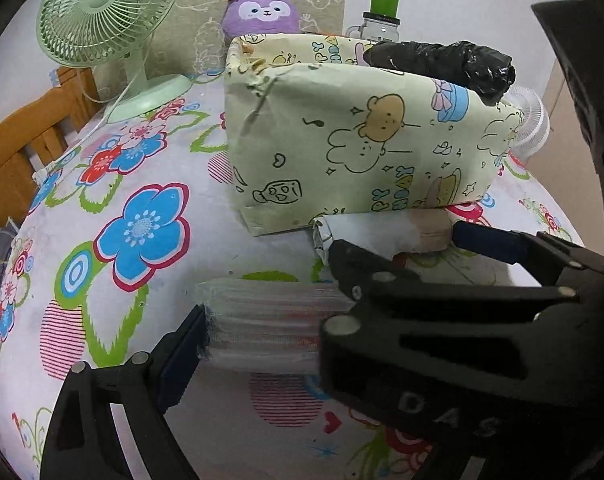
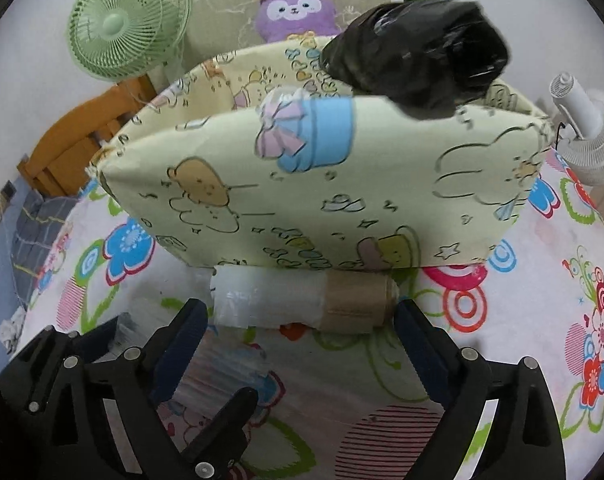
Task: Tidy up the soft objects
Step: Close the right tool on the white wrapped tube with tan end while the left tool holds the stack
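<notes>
A pale green cartoon-print fabric box [image 1: 362, 148] stands on the floral tablecloth; it also fills the right wrist view [image 2: 322, 184]. A black plastic-wrapped bundle [image 1: 454, 64] lies over its rim [image 2: 418, 56]. A white-and-tan roll [image 2: 302, 300] lies on the table against the box's front [image 1: 382, 236]. My right gripper [image 2: 302, 320] is open, one finger at each end of the roll. A clear ribbed plastic pack [image 1: 270, 324] lies on the table by my left gripper [image 1: 262, 332], whose left finger [image 1: 182, 360] touches the pack's end. The right gripper's black body hides the left gripper's other finger.
A green desk fan [image 1: 102, 28] stands at the back left, a purple plush [image 1: 262, 10] and a green-lidded jar [image 1: 382, 20] behind the box. A white fan [image 2: 590, 136] stands at the right. A wooden chair [image 1: 30, 148] is beyond the table's left edge.
</notes>
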Available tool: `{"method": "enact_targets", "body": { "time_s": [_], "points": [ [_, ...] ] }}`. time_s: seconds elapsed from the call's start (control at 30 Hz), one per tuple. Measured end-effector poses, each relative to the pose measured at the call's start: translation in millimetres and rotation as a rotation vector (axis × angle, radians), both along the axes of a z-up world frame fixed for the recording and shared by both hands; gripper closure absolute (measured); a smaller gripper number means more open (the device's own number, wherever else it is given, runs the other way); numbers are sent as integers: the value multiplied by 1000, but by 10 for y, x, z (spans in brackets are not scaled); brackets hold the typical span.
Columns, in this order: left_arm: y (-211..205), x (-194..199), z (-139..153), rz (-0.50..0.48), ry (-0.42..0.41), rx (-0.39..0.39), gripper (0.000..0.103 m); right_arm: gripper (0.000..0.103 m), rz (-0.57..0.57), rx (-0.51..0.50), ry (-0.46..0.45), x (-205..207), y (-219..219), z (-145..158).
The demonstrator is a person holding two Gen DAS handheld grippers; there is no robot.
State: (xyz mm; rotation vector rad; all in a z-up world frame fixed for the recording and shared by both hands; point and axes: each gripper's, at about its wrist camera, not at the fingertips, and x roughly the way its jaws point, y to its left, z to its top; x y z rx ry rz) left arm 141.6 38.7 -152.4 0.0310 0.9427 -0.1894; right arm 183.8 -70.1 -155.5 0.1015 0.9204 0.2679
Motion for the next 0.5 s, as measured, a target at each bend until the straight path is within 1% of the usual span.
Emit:
{"method": "enact_targets", "body": {
  "time_s": [0.17,0.23,0.37,0.5],
  "points": [
    [44,13,-4,3,-5,-12,8,7,-43,-26,-10,37,113,-21],
    [77,19,-3,9,-6,-17,8,7,-49,-15,-2,67,157,-41],
    [107,23,-5,19,-9,-11,8,1,-49,-25,-3,115,262,-61],
    [109,20,-5,19,-12,-5,8,0,-48,-47,-9,135,311,-72]
  ]
}}
